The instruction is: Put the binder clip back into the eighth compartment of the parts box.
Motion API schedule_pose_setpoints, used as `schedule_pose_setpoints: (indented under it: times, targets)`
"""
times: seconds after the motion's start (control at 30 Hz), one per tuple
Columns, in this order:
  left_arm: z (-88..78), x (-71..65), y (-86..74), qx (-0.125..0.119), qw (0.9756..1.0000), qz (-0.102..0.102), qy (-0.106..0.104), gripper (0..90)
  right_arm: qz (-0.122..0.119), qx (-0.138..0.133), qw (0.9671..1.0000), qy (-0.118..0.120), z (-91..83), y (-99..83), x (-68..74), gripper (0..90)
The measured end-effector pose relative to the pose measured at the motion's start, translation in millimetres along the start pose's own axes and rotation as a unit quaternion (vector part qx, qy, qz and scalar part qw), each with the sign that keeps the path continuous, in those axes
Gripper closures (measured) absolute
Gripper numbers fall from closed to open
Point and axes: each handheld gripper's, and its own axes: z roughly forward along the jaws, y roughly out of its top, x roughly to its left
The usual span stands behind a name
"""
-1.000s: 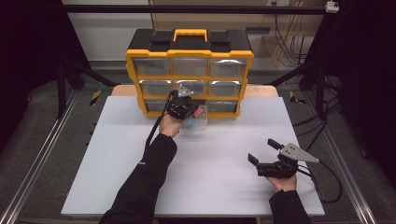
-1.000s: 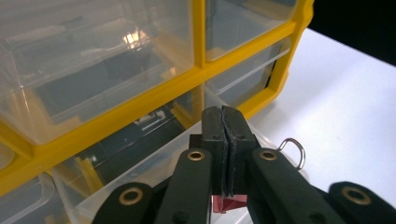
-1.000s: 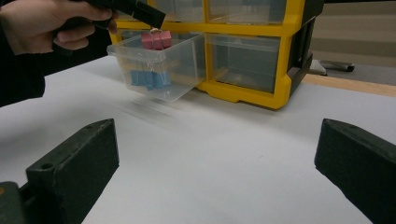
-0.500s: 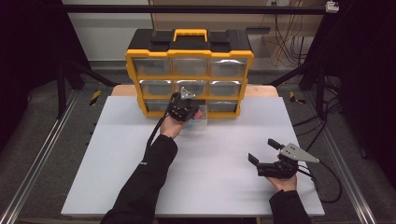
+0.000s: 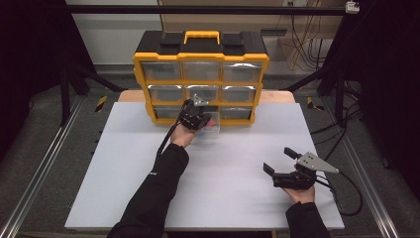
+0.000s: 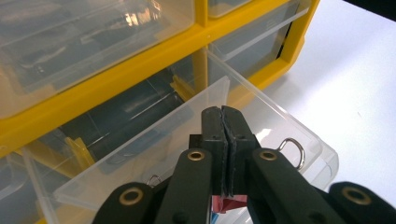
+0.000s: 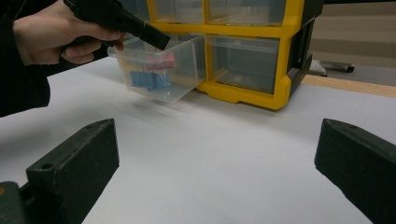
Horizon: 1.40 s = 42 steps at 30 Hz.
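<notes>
- left claw at frame centre, jaws closed together over the pulled-out clear drawer of the yellow cabinet;
- right claw lower right, jaws wide, holding nothing, above the white worktop

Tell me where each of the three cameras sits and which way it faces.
High view: above the person's side, facing forward and down on the white table; both forearms, the left gripper and right gripper show.
Left gripper view: rides the left gripper, looking along its shut fingers into the pulled-out clear drawer.
Right gripper view: rides the right gripper low on the table, facing the yellow organizer between its open fingers; the left hand shows.
Shared: the drawer and organizer appear in all three.
</notes>
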Motion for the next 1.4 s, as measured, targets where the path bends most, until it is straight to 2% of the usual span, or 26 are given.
schedule_pose_setpoints:
  times: [0.1,0.13,0.23,0.3,0.43,0.53,0.7,0.8,0.9,1.0,1.07,1.1,1.27,1.4]
  targets:
    - [0.6,-0.3,0.3,-0.007,0.9999,-0.009,0.0,86.2,0.0,0.0,1.0,0.001,0.1,-0.1,0.0,0.4]
    - [-0.5,1.0,0.5,-0.001,1.0,-0.004,-0.002,84.7,-0.001,0.0,1.0,0.001,0.1,-0.1,-0.1,0.4]
    - [-2.3,1.6,1.0,-0.005,0.9999,-0.008,-0.005,80.9,0.0,-0.001,1.0,0.001,0.1,0.1,0.0,0.3]
    - [-5.7,1.8,1.9,-0.014,0.9997,-0.017,-0.006,77.2,-0.001,-0.002,1.0,0.001,-0.1,0.1,-0.4,0.4]
    - [-20.6,3.0,5.2,-0.04,0.9987,-0.025,-0.017,63.7,-0.002,-0.002,1.0,0.0,-0.1,0.1,-0.6,0.3]
    - [-34.8,1.8,6.8,-0.069,0.9963,-0.036,-0.035,54.4,0.003,-0.003,1.0,-0.003,-0.5,0.6,0.0,0.3]
    - [-59.5,-2.2,3.6,-0.104,0.993,-0.022,-0.052,43.2,0.004,-0.002,1.0,-0.003,-0.4,0.5,0.1,0.3]
    - [-72.2,-4.2,-0.4,-0.123,0.9902,-0.025,-0.062,38.7,0.007,-0.002,1.0,-0.004,-0.8,0.8,0.5,0.3]
    - [-82.9,-5.1,-5.3,-0.132,0.9889,-0.019,-0.065,35.1,0.001,-0.007,1.0,-0.003,-0.9,0.8,-0.9,0.3]
    - [-92.7,-4.2,-11.6,-0.144,0.9867,-0.023,-0.072,30.3,0.011,0.001,0.9999,-0.006,-1.3,0.8,1.0,0.3]
    - [-98.2,-3.2,-16.6,-0.149,0.9856,-0.026,-0.075,26.3,0.008,-0.002,0.9999,-0.006,-0.7,0.8,0.3,0.3]
    - [-100.6,-3.2,-19.1,-0.151,0.9855,-0.026,-0.074,23.6,0.001,-0.005,1.0,-0.005,-0.3,0.7,-0.7,0.3]
    - [-111.6,-4.4,-32.8,-0.156,0.9844,-0.024,-0.077,11.3,0.004,-0.002,1.0,-0.005,-0.4,0.8,-0.4,0.2]
    - [-120.1,-5.8,-43.2,-0.16,0.983,-0.019,-0.087,8.3,0.003,-0.005,1.0,-0.006,-0.2,0.8,-0.7,0.2]
